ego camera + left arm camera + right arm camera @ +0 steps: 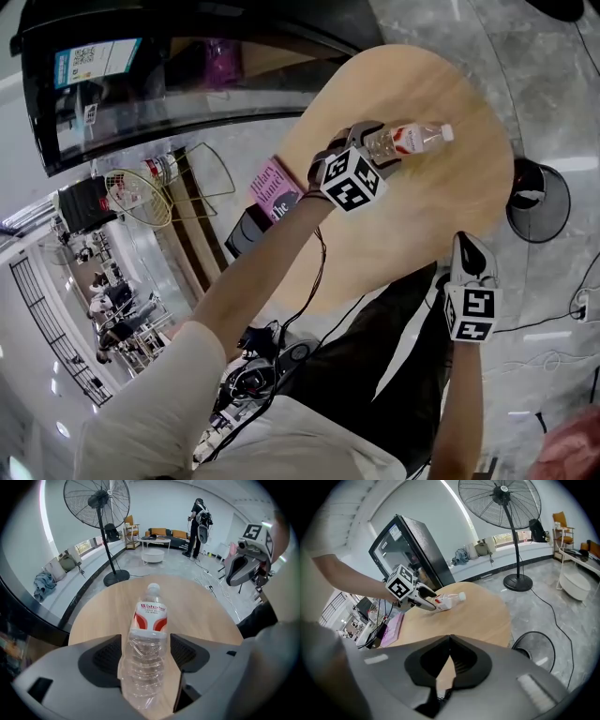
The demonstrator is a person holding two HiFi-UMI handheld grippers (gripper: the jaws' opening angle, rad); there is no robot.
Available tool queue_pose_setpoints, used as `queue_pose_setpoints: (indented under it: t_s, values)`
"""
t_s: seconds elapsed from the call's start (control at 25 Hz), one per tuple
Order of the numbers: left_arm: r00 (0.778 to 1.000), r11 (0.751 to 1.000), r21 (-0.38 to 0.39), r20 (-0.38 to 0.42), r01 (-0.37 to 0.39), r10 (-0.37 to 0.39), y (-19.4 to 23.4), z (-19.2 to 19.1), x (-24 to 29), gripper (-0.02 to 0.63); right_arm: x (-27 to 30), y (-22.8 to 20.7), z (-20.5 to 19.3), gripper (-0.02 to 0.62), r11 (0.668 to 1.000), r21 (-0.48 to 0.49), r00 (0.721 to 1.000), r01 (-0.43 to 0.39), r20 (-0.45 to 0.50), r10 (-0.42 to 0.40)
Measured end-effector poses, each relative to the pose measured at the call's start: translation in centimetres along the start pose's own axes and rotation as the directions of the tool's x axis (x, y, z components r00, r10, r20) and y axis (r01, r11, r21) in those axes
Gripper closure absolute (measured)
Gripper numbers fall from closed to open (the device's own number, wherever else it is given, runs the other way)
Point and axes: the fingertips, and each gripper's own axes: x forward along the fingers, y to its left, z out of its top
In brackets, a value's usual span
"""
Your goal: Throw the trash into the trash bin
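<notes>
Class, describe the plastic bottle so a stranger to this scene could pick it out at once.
Find the rounded wooden table. A bottle lies on its side there, between the open jaws of the left gripper. It is clear plastic, with a white cap and red-and-white label, unlike the flat pink book at the table's edge.

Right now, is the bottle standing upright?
No, the bottle lies on its side on the table between the open jaws of the left gripper.
</notes>
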Motion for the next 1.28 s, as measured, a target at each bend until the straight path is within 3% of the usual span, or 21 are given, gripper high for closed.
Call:
queue_pose_setpoints:
  t_s: [0.32,0.72,1.28]
  values:
    - [0.998,0.997,0.072,-0.056,-0.006,0.01,-0.2,-0.8,1.2,0.294,0.0,-1.0,-0.3,0.584,1.0,0.019,1.0,0.016,0.001,-0.016]
    - [0.998,0.993,0.117,-0.052,0.025,-0.019,-2.0,0.3,0.4,0.331,-1.2,-1.6,-0.4,0.584,0.999,0.024,1.0,0.025,0.013,-0.026]
    - [0.997,0.983,0.165,-0.015,0.081,-0.08,-8.2,5.9,0.3,0.331,-5.5,-4.5,-2.1,0.584,0.996,0.061,0.997,0.065,0.043,-0.068]
